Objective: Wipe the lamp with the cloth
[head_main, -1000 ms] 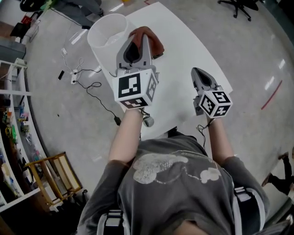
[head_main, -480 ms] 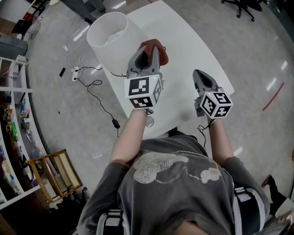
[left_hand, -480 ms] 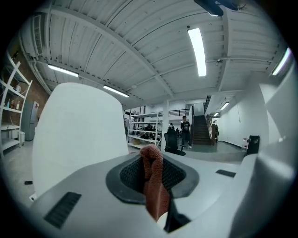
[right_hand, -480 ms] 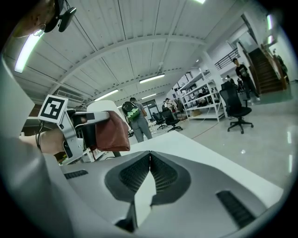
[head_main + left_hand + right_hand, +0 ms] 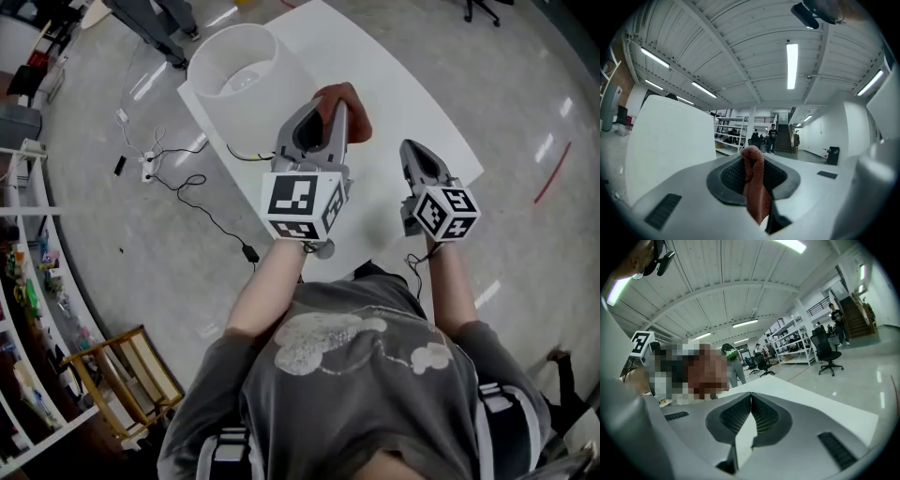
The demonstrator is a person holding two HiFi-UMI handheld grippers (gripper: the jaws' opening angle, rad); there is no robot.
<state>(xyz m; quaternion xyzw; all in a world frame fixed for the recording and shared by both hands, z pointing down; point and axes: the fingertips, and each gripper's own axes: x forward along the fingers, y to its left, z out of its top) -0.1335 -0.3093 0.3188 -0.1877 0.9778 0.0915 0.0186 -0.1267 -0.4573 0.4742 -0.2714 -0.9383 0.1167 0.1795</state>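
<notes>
Cloth point(image 5: 359, 118), rust-red terry: clamped in the left gripper point(image 5: 330, 114), whose two jaws are closed on a bunched fold of it point(image 5: 754, 187). This is over the middle of the white rectangular table point(image 5: 403, 80), inboard of all its edges. Whether the cloth touches the tabletop cannot be told.

The right gripper point(image 5: 411, 148) is over the table's near right part, well apart from the left one. Its jaws are pressed together tip to tip with nothing between them point(image 5: 750, 397). Bare tabletop lies ahead of it up to the right-hand corner.

The lamp, a white cylindrical shade point(image 5: 234, 67), stands at the table's left edge, beyond the left gripper. It is near the cloth but apart from it, with a strip of bare table between. In the left gripper view the shade point(image 5: 670, 140) fills the left side, just beside the cloth.

Off the table's left edge, black and white cables point(image 5: 173, 159) trail over the grey polished floor point(image 5: 122, 244). To the right and far side of the table the floor is open, with a black office chair point(image 5: 489, 9) at the far right.
</notes>
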